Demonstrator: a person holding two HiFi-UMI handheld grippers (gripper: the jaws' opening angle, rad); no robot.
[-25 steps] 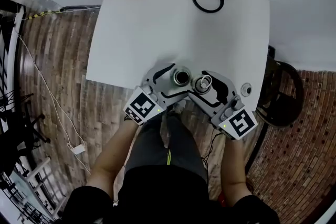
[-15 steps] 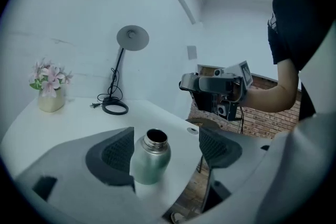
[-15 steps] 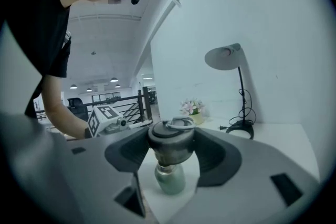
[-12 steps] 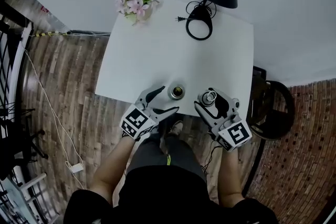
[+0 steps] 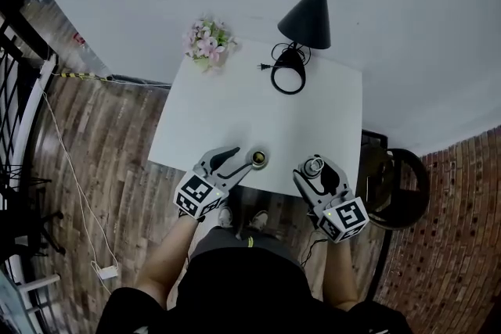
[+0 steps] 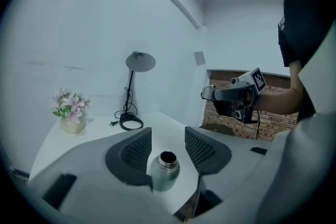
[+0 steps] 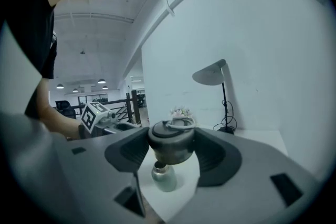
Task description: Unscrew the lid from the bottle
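Note:
The steel bottle [image 5: 257, 159] stands upright with its mouth open, close to the front edge of the white table [image 5: 235, 105]. My left gripper [image 5: 235, 161] hovers just left of it. Its jaws have just been closing and nothing is between them. In the left gripper view the bottle [image 6: 165, 170] shows past the fingertips, apart from my left gripper [image 6: 168, 145]. My right gripper [image 5: 315, 167] is raised to the right, shut on the grey lid [image 5: 313, 165] with its loop handle. In the right gripper view the lid [image 7: 170, 143] sits clamped between the pads of my right gripper [image 7: 170, 147], and the bottle [image 7: 164, 176] stands below it.
At the back of the table stand a black lamp [image 5: 309, 12], its coiled cable [image 5: 288, 78] and a pot of pink flowers [image 5: 207, 43]. A black stool [image 5: 403, 188] sits to the right of the table. The floor is wooden planks.
Both grippers have risen and drawn back toward the table's front edge. The left one has come away from the bottle and its jaws are narrower. The right one has carried the lid off to the right.

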